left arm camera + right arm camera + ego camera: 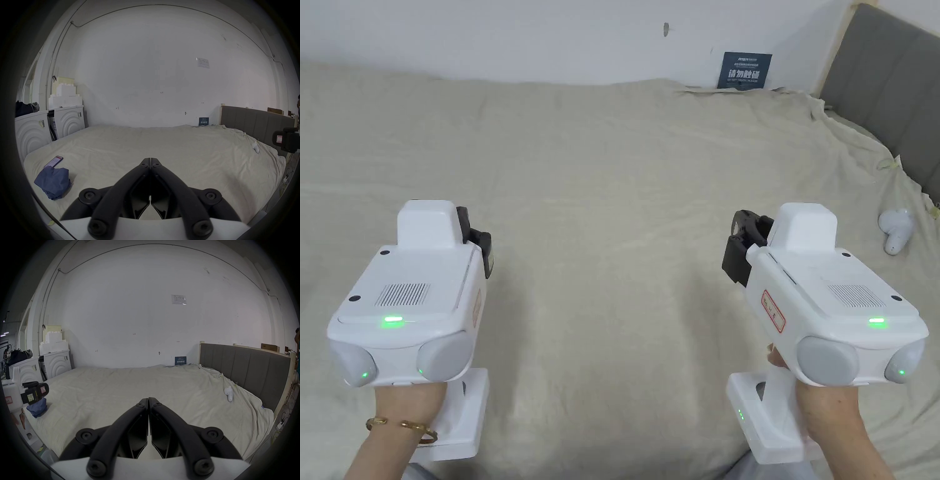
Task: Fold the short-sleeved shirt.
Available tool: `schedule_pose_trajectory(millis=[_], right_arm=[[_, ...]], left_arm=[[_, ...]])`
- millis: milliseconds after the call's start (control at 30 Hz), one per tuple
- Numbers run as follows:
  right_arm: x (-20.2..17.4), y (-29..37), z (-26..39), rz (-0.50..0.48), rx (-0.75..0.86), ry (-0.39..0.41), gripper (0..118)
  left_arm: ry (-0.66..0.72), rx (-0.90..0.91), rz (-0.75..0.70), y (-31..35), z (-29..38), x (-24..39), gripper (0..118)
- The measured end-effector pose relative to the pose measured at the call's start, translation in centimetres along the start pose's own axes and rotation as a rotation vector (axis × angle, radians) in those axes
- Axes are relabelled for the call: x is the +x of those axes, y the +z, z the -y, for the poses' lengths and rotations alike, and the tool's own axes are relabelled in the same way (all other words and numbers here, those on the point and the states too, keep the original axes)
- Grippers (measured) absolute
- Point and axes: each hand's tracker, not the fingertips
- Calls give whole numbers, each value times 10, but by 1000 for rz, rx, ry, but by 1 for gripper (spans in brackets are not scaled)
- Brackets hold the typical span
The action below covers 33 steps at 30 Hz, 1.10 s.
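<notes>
Both the left gripper and right gripper hover over the bed, jaws pressed together, holding nothing. The blue shirt lies bunched beside a phone.

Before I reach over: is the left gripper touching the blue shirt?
Apart. In the left gripper view, the left gripper has its jaws closed on nothing, and bare sheet separates it from the blue shirt.

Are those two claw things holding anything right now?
Nothing is held. The left gripper and right gripper are both shut on air above the bed; the blue shirt lies bunched, untouched.
</notes>
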Motion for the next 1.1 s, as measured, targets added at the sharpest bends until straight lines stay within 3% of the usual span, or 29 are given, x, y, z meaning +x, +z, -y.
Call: schedule_pose_trajectory(millis=[1100], right_arm=[[-2, 5, 2, -9, 2, -22, 0]], left_arm=[[-31, -5, 16, 0, 4, 7, 0]])
